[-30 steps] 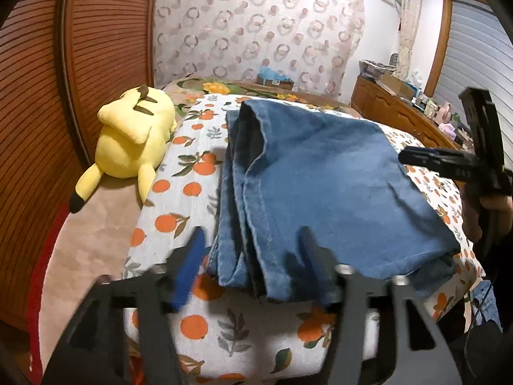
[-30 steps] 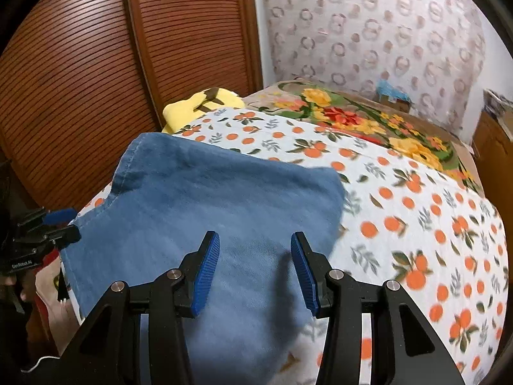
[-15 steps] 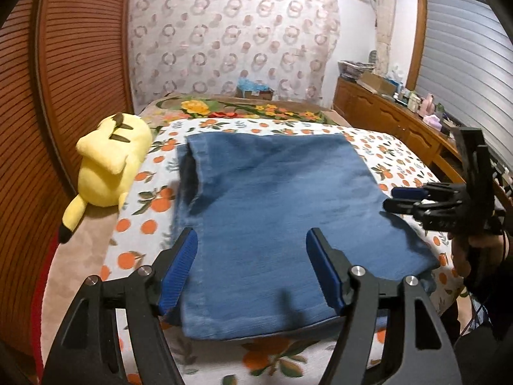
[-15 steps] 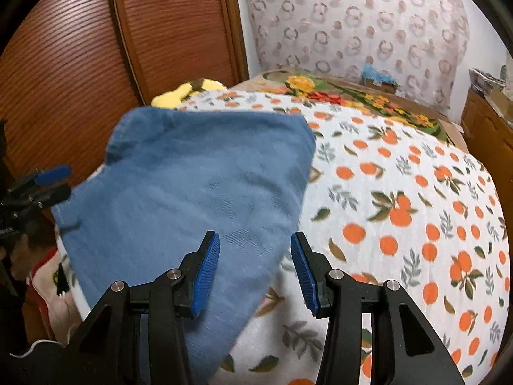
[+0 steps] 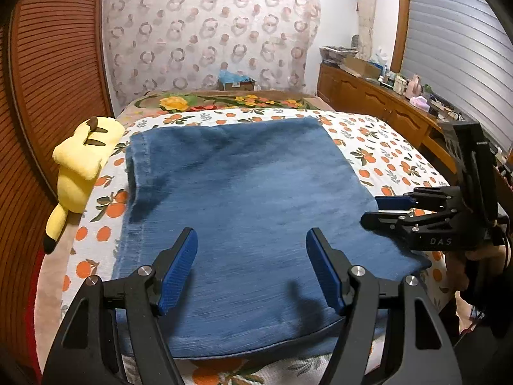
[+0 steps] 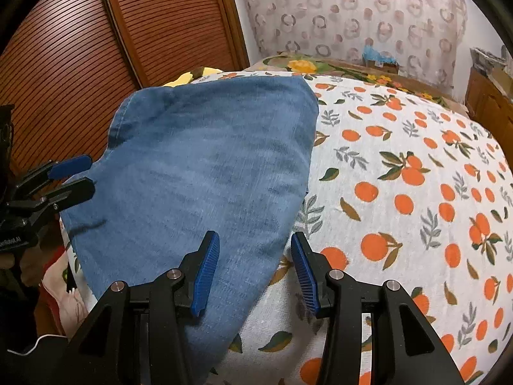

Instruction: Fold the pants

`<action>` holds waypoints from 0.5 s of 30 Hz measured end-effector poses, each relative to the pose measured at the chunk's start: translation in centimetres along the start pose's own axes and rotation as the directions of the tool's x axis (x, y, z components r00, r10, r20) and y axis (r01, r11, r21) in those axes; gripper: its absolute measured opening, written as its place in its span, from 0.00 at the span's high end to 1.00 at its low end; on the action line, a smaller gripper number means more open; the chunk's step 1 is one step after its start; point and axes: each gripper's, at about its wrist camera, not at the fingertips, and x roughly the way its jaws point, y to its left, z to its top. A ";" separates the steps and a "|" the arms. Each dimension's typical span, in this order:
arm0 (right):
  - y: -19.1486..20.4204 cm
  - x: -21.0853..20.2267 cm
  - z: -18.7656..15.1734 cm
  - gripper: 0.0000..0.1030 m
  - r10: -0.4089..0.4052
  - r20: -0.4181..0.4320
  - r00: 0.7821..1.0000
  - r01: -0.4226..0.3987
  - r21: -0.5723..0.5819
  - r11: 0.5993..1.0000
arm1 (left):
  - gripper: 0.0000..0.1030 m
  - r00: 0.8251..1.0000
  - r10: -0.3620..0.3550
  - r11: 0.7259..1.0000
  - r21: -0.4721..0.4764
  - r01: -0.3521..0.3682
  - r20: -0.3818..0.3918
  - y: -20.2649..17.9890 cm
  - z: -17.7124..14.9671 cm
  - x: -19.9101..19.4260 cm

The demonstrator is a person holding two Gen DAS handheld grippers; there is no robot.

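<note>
Left gripper [image 5: 251, 269] wide, empty, over near hem of pants [image 5: 243, 211]. Right gripper [image 6: 255, 271] open, empty, astride pants' right edge. Pants folded flat on bed [image 6: 400, 192], long axis near-far. Toy [image 5: 80, 166] far left.

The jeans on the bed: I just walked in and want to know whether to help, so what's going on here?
A person is folding jeans on a bed with an orange-print sheet, holding a gripper in each hand. The jeans lie flat as a folded rectangle. The left gripper hovers open over their near edge. The right gripper hovers open at the side edge. Neither holds cloth. A yellow plush lies beside the jeans.
</note>
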 end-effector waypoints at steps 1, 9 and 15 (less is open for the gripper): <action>0.0 0.1 0.0 0.53 0.001 -0.001 1.000 -0.001 0.000 1.000 | 0.31 1.000 0.000 1.000 0.002 0.000 -0.002 -0.2 0.0 0.1; -0.2 1.0 0.3 0.53 0.023 0.003 1.000 -0.023 0.026 0.999 | 0.31 1.000 -0.003 1.000 0.006 0.003 -0.023 -0.7 -0.4 1.0; 0.4 0.7 -0.2 0.53 0.045 -0.007 0.999 -0.044 0.027 0.999 | 0.31 0.999 0.001 1.000 0.007 -0.001 -0.039 -0.7 -0.9 1.7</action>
